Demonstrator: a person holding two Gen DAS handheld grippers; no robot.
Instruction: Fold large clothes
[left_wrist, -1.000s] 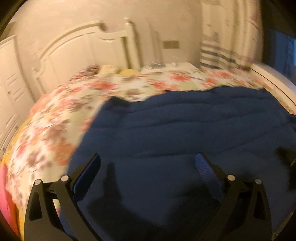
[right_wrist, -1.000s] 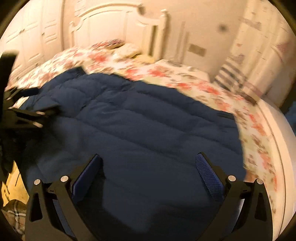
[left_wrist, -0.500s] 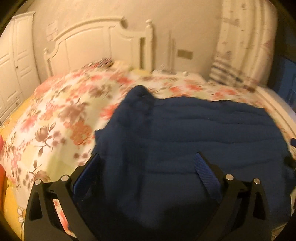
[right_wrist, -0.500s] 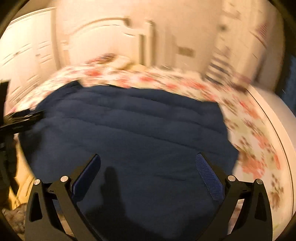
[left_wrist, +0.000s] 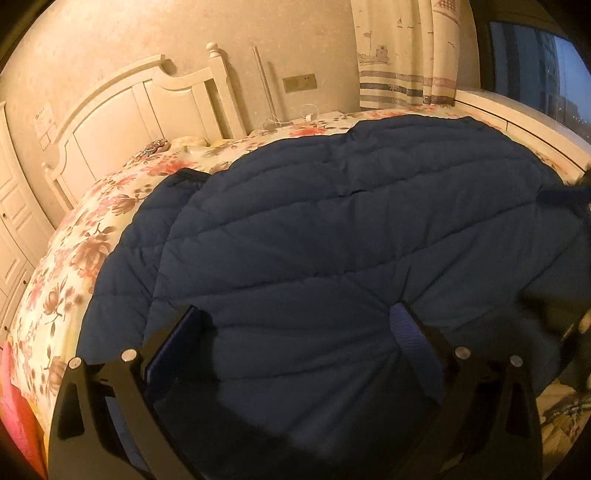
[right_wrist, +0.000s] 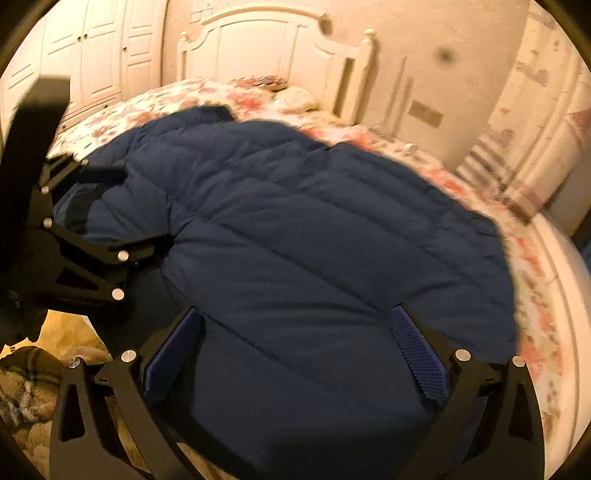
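A large navy quilted coat (left_wrist: 332, 221) lies spread across a bed with a floral cover (left_wrist: 74, 258). Its sleeve (left_wrist: 147, 229) runs along its left side, partly under the body. My left gripper (left_wrist: 295, 312) is open and low over the coat's near edge, with padded fabric bulging between its blue pads (left_wrist: 410, 332). My right gripper (right_wrist: 295, 313) is also open, over the coat (right_wrist: 314, 221) near its hem. In the right wrist view the left gripper (right_wrist: 125, 206) shows at the left with its fingers spread by the sleeve.
A white headboard (left_wrist: 140, 107) and pillows (right_wrist: 295, 98) are at the far end. White wardrobe doors (right_wrist: 99, 48) stand on the left. A curtain (left_wrist: 402, 55) and window ledge (left_wrist: 517, 114) are on the right. A patterned rug (right_wrist: 26, 398) lies by the bed.
Both grippers have come down closer to the coat's near edge. The left view has swung right, and the sleeve that stood raised half a second ago now lies flat beside the body.
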